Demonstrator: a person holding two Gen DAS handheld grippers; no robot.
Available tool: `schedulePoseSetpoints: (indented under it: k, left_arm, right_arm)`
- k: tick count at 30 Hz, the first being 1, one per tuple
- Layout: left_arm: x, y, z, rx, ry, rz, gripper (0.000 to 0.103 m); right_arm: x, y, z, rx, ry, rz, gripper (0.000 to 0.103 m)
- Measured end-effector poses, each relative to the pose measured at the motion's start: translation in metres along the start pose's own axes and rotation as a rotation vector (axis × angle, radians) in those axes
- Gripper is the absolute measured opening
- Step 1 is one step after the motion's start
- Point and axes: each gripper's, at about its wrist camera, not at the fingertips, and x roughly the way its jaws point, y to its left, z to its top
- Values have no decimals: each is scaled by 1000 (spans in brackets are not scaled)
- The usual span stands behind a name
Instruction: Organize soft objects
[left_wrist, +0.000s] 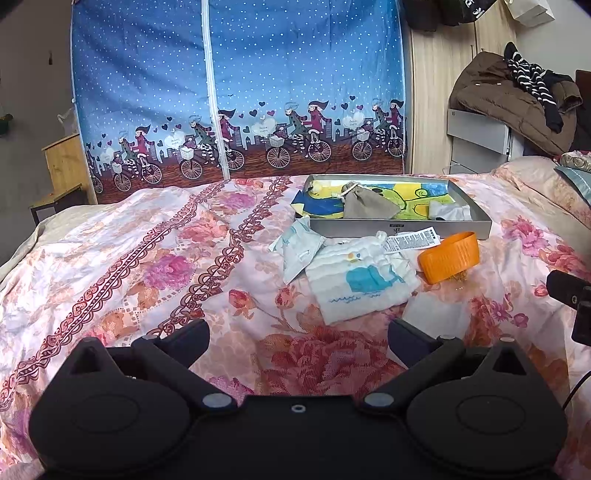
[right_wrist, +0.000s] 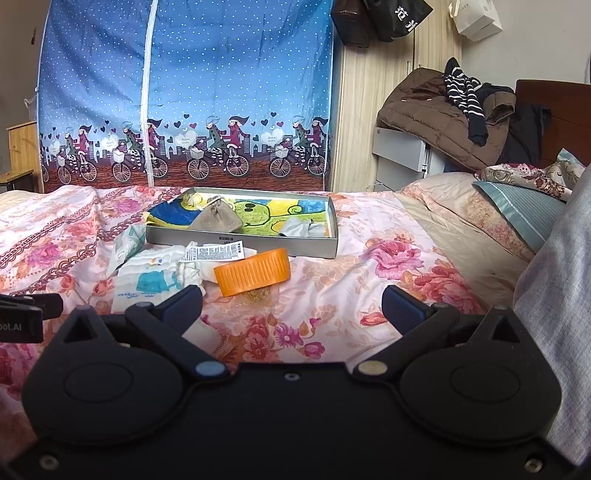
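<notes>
Grippers both spread wide, holding nothing: left gripper (left_wrist: 298, 338), right gripper (right_wrist: 291, 301). Whale cloth (left_wrist: 360, 282) lies flat on the bedspread (left_wrist: 147, 266), just ahead and slightly right of the left gripper, near edge of the tray (left_wrist: 399, 226) right behind it. Long axis runs roughly away from the gripper, toward the tray. From the right gripper it sits off to the left, beside the orange lid (right_wrist: 252, 271). Left looks nearer, my call for the pick.

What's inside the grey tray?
The tray holds a colourful cartoon cloth as its bottom layer, a tan drawstring pouch on it, and a grey cloth at the near right corner. The cartoon cloth hides whatever lies beneath it.
</notes>
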Motion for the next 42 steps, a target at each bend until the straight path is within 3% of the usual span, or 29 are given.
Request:
schedulePoseSetpoints:
  k: [17, 25, 30, 37, 42]
  left_arm:
    - [15, -5, 4, 19, 69, -13, 102]
    - [24, -8, 5, 28, 102, -37, 102]
    - [32, -11, 4, 31, 124, -70, 102]
    - [53, -18, 2, 49, 166, -144, 102]
    - [65, -19, 2, 37, 184, -219, 102]
  right_arm:
    - [4, -3, 0, -21, 37, 6, 103]
    - [13, -4, 4, -25, 84, 54, 103]
    - [37, -8, 9, -18, 169, 110, 103]
    - [86, 4, 20, -258, 166, 205, 103]
    - [121, -4, 25, -223, 182, 244, 103]
